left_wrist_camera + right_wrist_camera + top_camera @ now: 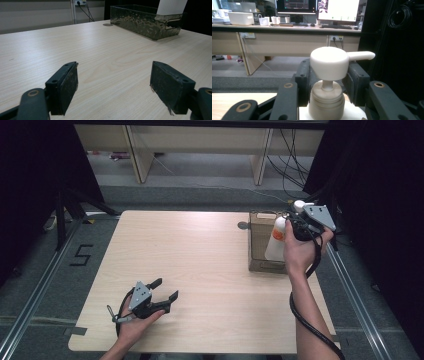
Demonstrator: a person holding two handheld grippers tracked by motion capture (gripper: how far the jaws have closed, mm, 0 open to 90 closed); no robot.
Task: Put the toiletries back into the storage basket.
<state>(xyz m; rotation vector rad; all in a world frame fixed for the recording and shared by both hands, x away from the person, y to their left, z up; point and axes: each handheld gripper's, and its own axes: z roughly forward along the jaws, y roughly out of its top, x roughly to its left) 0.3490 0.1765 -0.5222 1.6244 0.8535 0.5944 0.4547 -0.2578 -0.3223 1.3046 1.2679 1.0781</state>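
Observation:
A white pump bottle (276, 239) with an orange label stands upright in a brown metal bin (260, 245) at the table's right side. My right gripper (296, 224) is shut on its neck, just below the pump head (329, 62); the two jaws press the collar (326, 100) from both sides. My left gripper (166, 289) rests low at the front left of the table, open, with nothing between its jaws (113, 87). From there the bin (145, 21) and the bottle's white body (172, 6) lie far ahead to the right.
The light wooden table (190, 260) has a small round grommet (243, 225) left of the bin. Desks, cables and monitors (337, 10) stand beyond the far edge. Black curtains flank both sides.

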